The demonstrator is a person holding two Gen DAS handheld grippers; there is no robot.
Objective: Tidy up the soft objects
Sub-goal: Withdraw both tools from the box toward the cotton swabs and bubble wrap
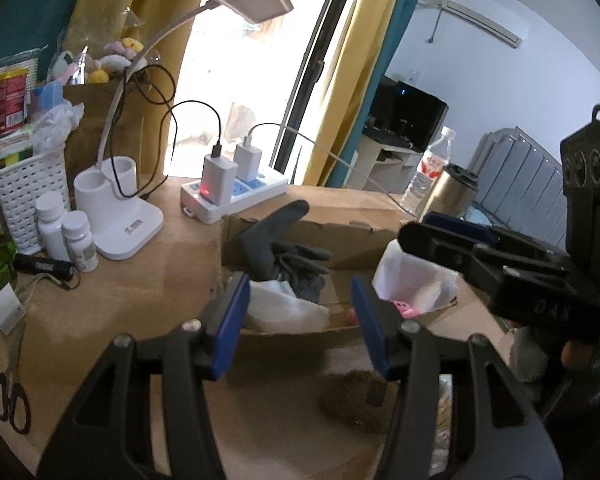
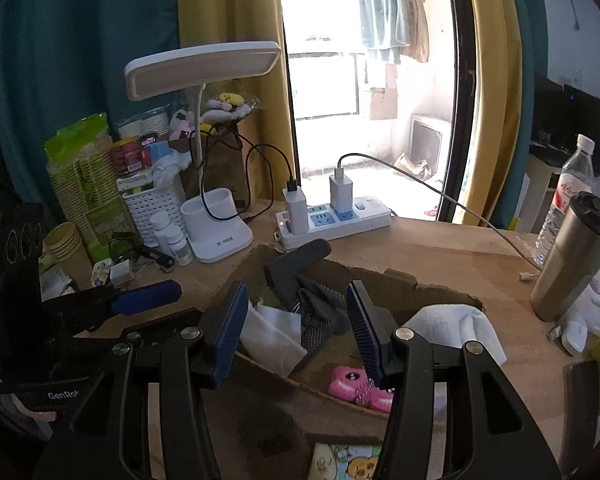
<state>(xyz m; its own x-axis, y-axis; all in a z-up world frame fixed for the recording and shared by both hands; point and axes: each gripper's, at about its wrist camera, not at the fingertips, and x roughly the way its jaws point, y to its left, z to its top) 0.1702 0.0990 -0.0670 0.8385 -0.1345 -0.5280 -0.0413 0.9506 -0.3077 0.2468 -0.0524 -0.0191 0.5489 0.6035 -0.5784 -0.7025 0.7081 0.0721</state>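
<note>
A low cardboard box [image 1: 332,232] [image 2: 380,280] sits on the wooden table. In it lie dark grey gloves [image 1: 288,248] [image 2: 304,292], a white cloth [image 1: 284,304] [image 2: 272,332], a white bag [image 1: 412,280] [image 2: 456,328] and a pink soft toy [image 2: 356,388] [image 1: 406,309]. A brown furry object [image 1: 356,400] lies in front of the box. My left gripper [image 1: 300,316] is open and empty above the box's near edge. My right gripper [image 2: 300,328] is open and empty over the box. Each gripper shows in the other's view [image 1: 480,256] [image 2: 112,304].
A white desk lamp [image 1: 116,208] [image 2: 216,232], power strip with chargers [image 1: 232,192] [image 2: 332,216], pill bottles [image 1: 66,236], a white basket [image 1: 28,188] and scissors [image 1: 10,384] stand at left. A steel flask [image 2: 572,256] and water bottle [image 2: 564,200] stand at right.
</note>
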